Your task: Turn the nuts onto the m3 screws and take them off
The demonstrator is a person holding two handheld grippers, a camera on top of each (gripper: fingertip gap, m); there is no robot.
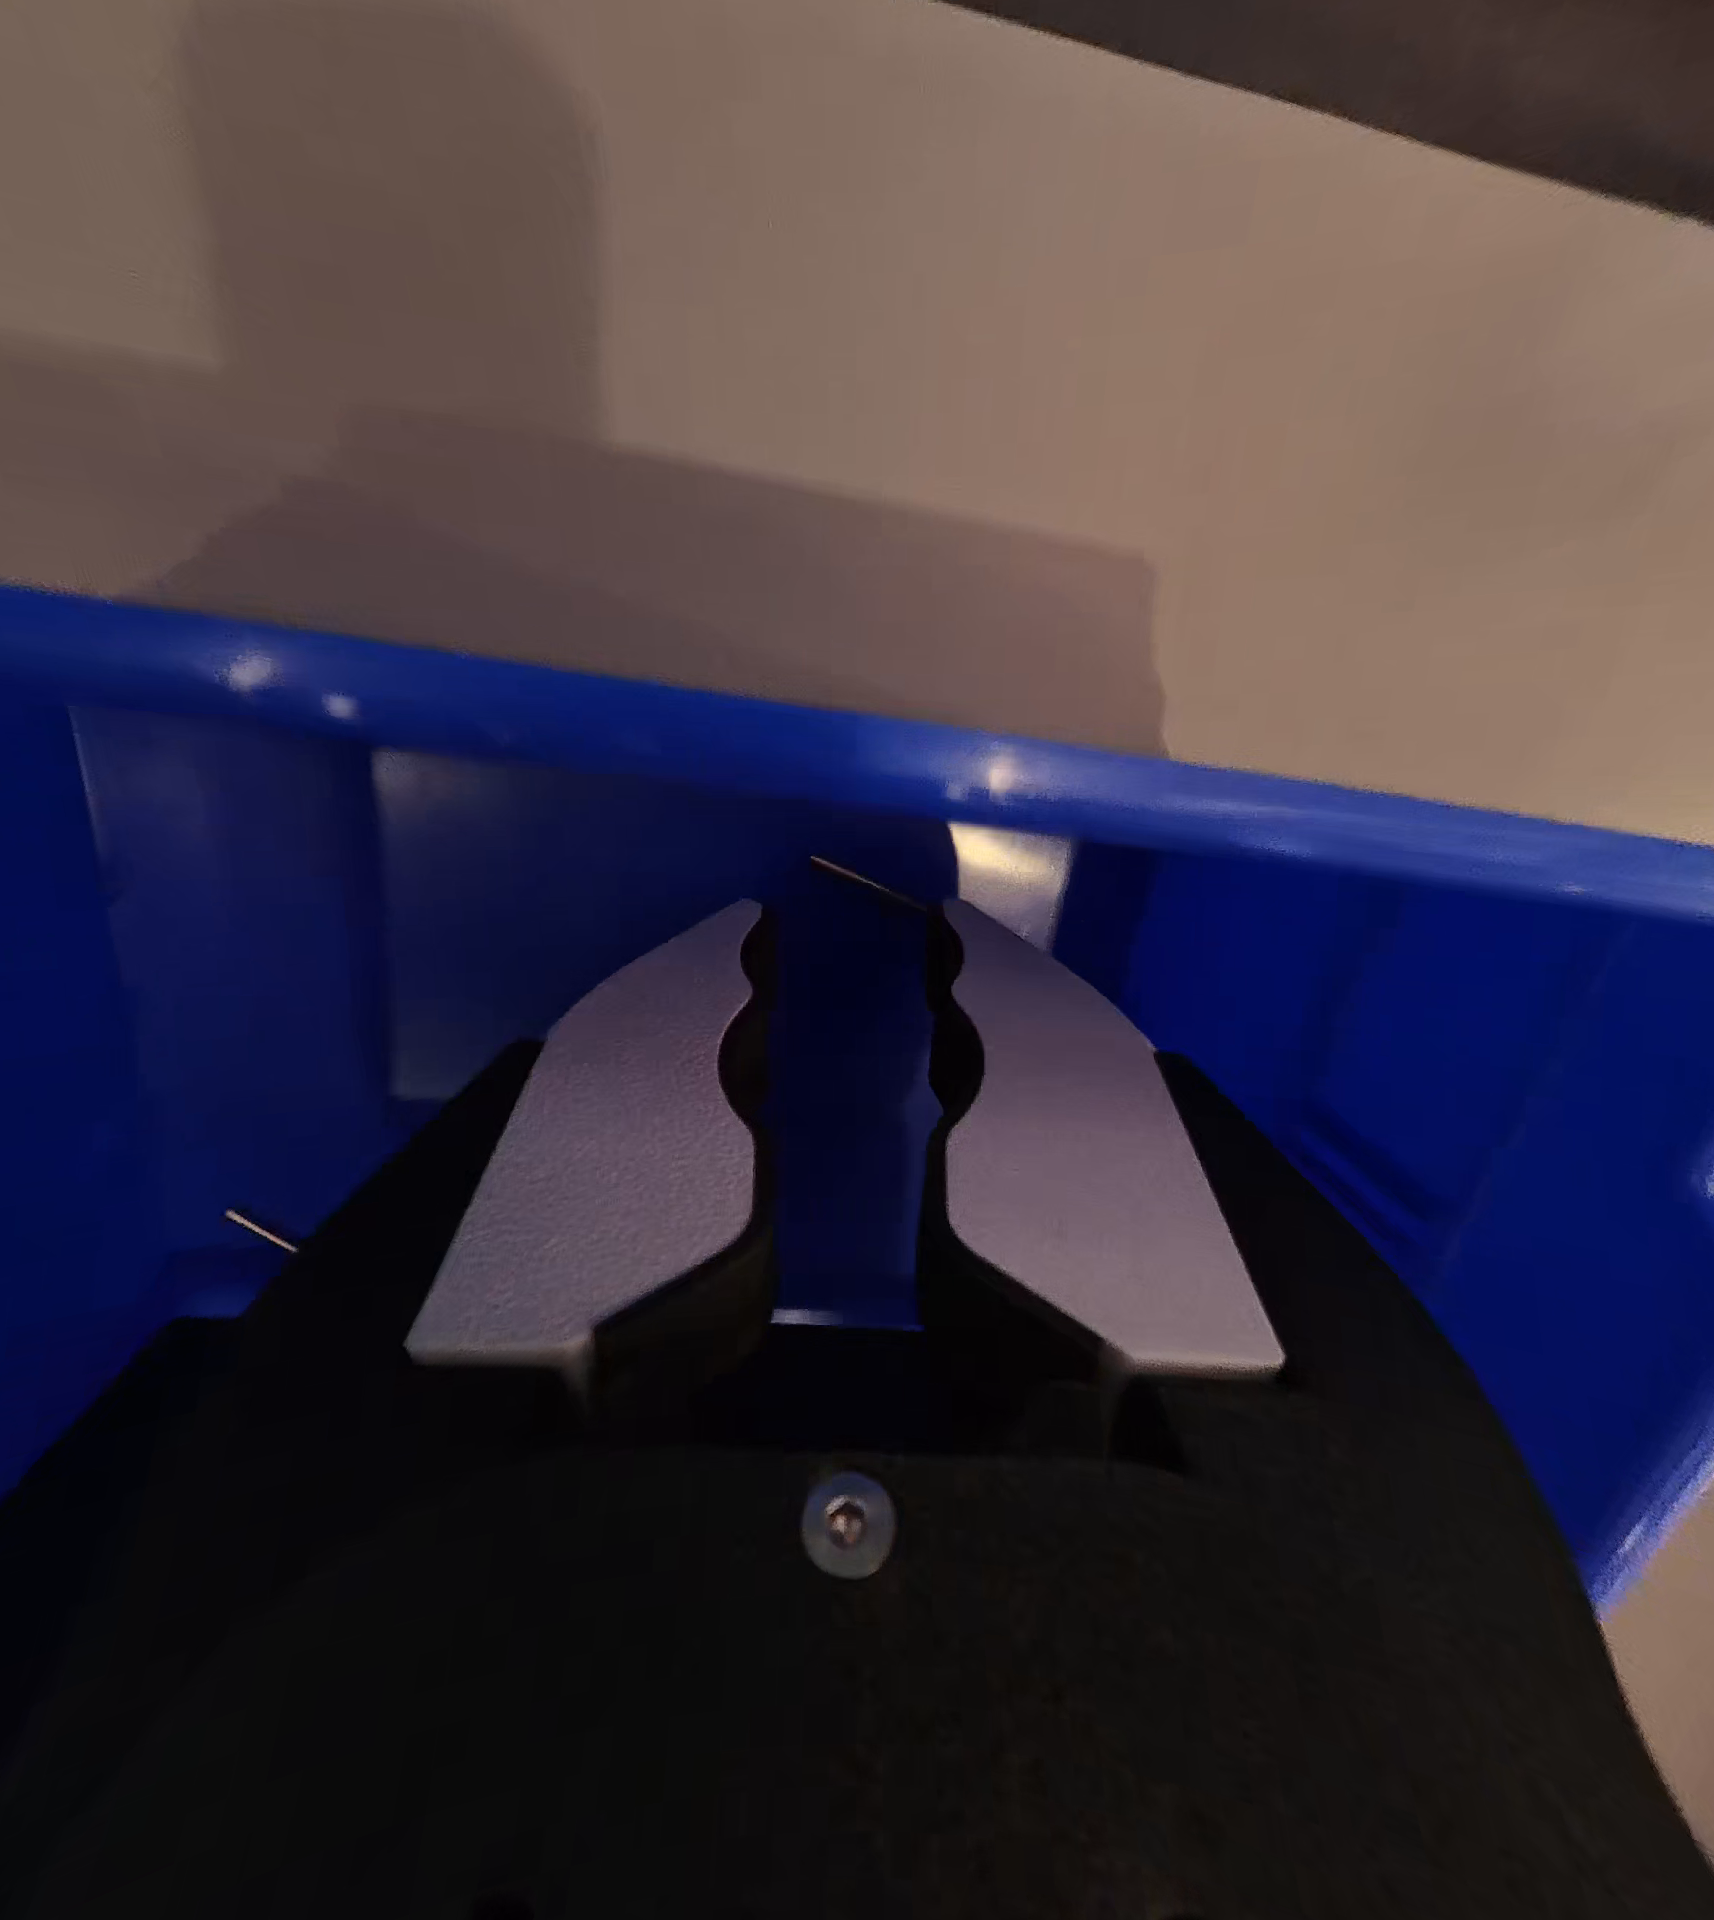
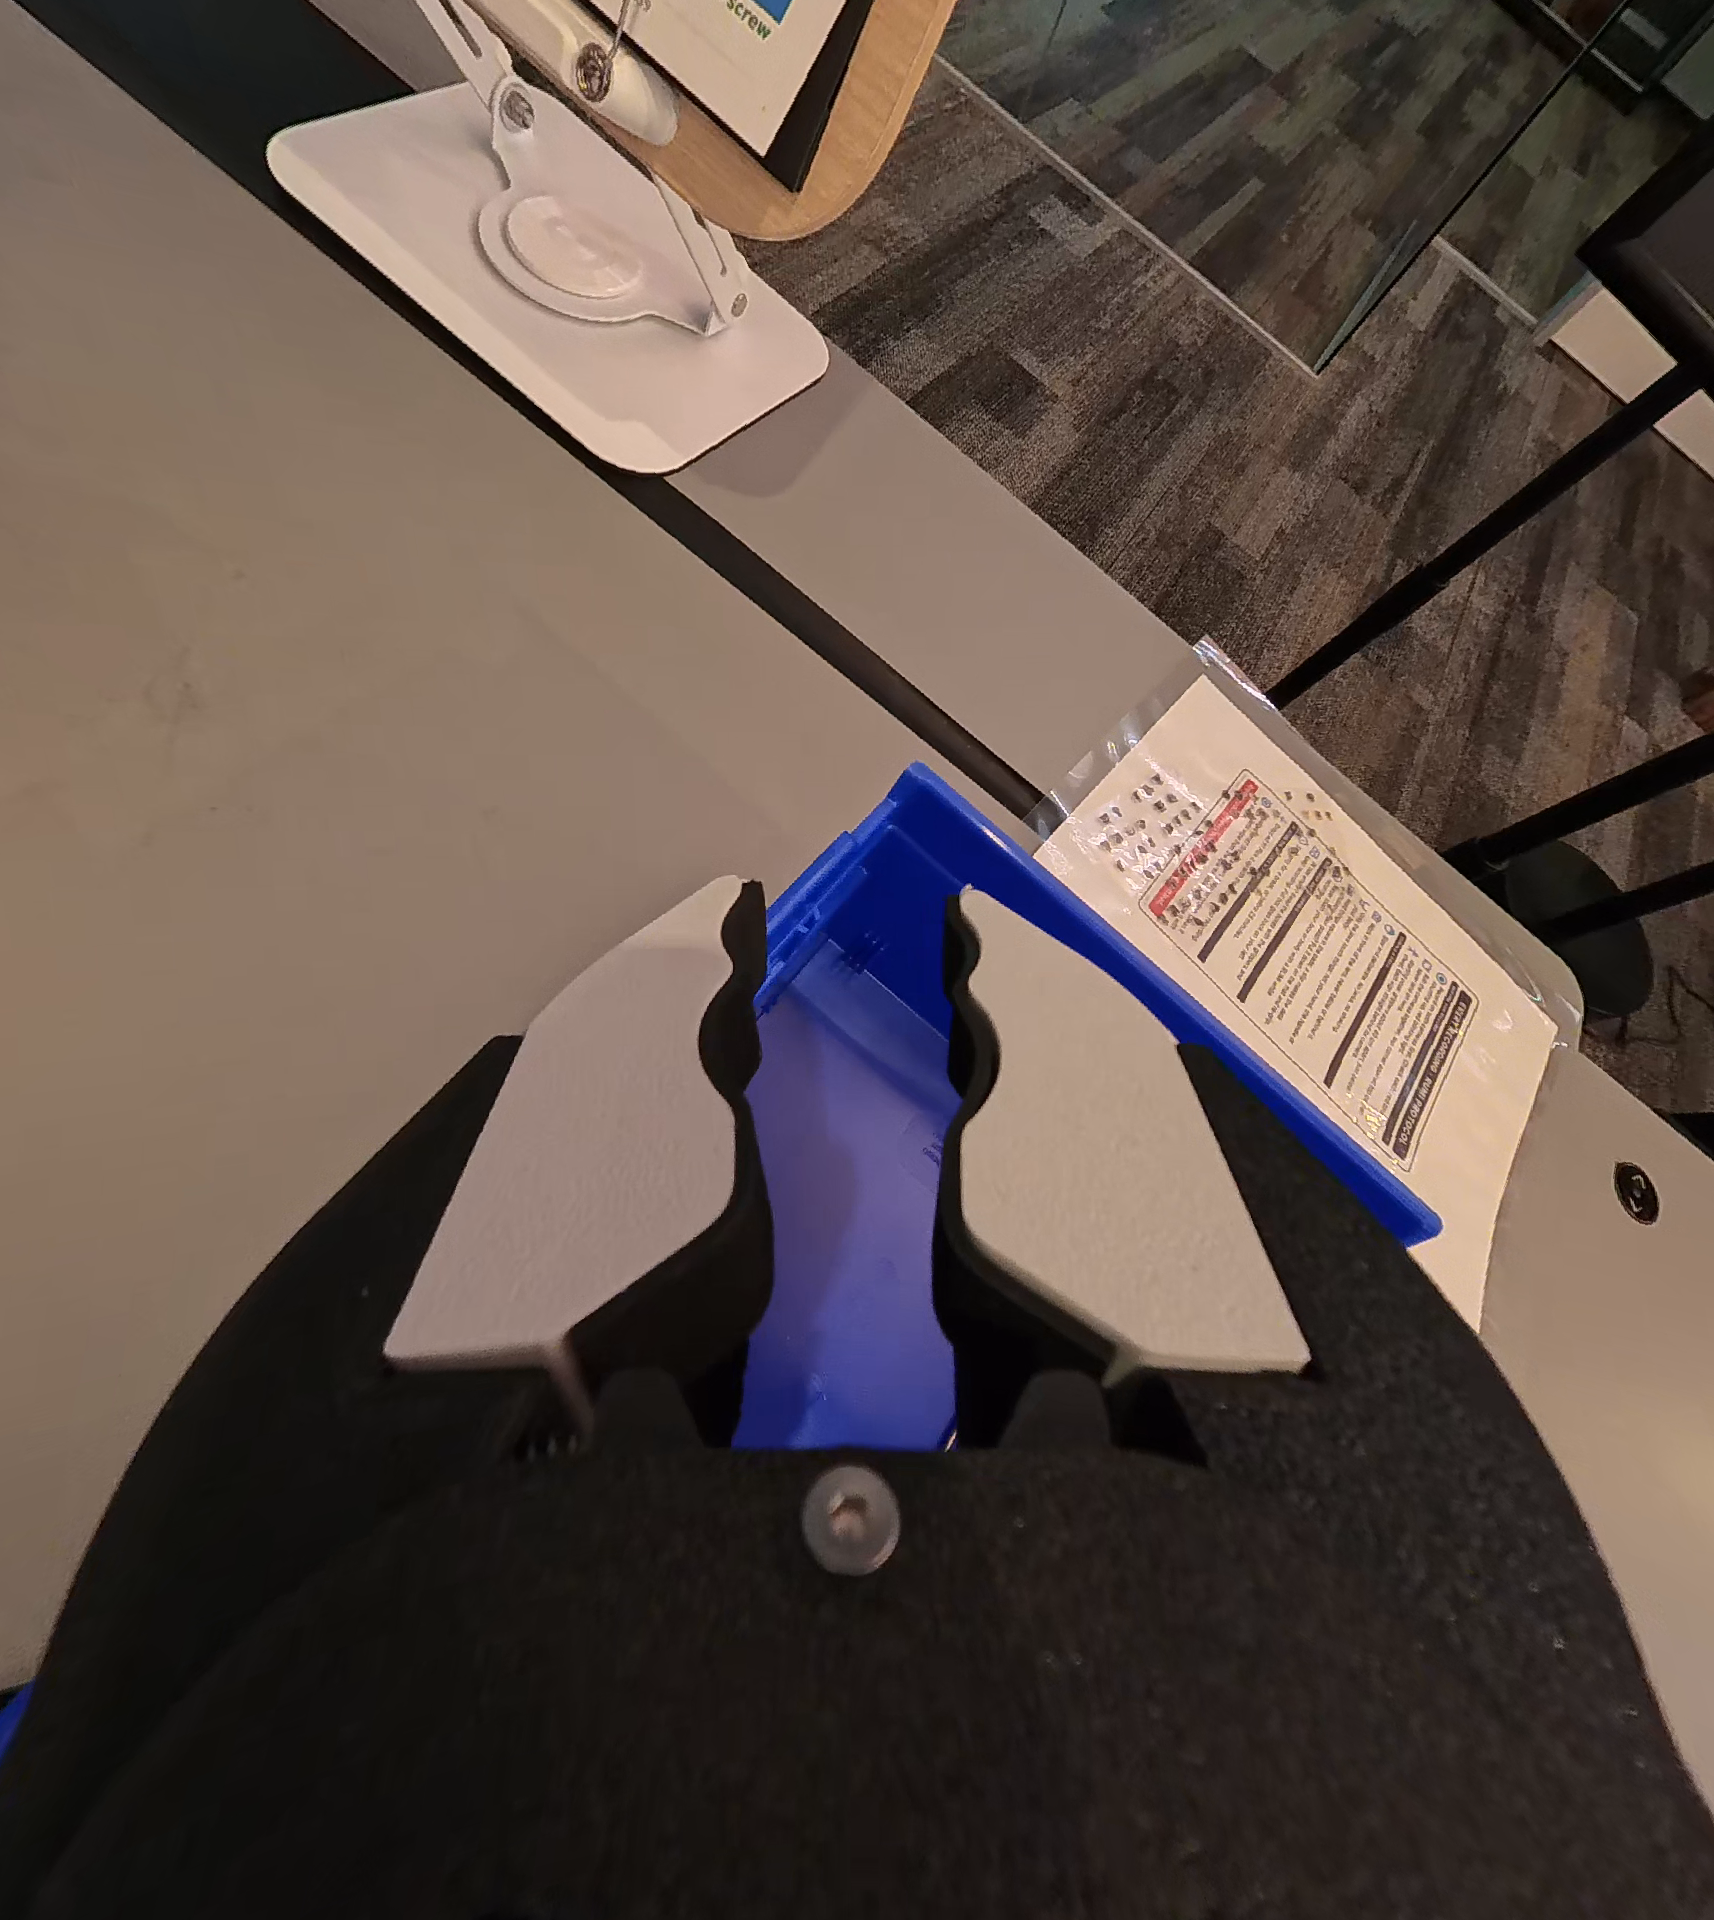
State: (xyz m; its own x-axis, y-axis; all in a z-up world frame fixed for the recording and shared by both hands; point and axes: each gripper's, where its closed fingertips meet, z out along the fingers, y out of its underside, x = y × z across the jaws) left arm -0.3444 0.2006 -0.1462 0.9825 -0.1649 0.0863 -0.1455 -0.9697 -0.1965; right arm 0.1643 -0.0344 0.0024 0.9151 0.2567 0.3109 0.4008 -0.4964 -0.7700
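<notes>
Left gripper (image 1: 848, 914): jaws parted, nothing between them, reaching into the blue bin (image 1: 1455, 1039).
Right gripper (image 2: 853, 914): jaws apart and empty, above the bin's (image 2: 1092, 935) far corner.
Screws, nuts: none clearly visible; two thin metal slivers in the left view, too small to tell.
Plastic bag with printed sheet (image 2: 1352, 966): on the surface (image 2: 209, 727), just beyond the bin, 2 o'clock.
White stand (image 2: 562, 281): far, 11 o'clock.

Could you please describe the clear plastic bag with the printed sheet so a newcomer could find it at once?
Start at the grey table and find the blue bin under the right tool. The bag lies flat just beyond the bin, at the table's edge: the only glossy, see-through item there.
</notes>
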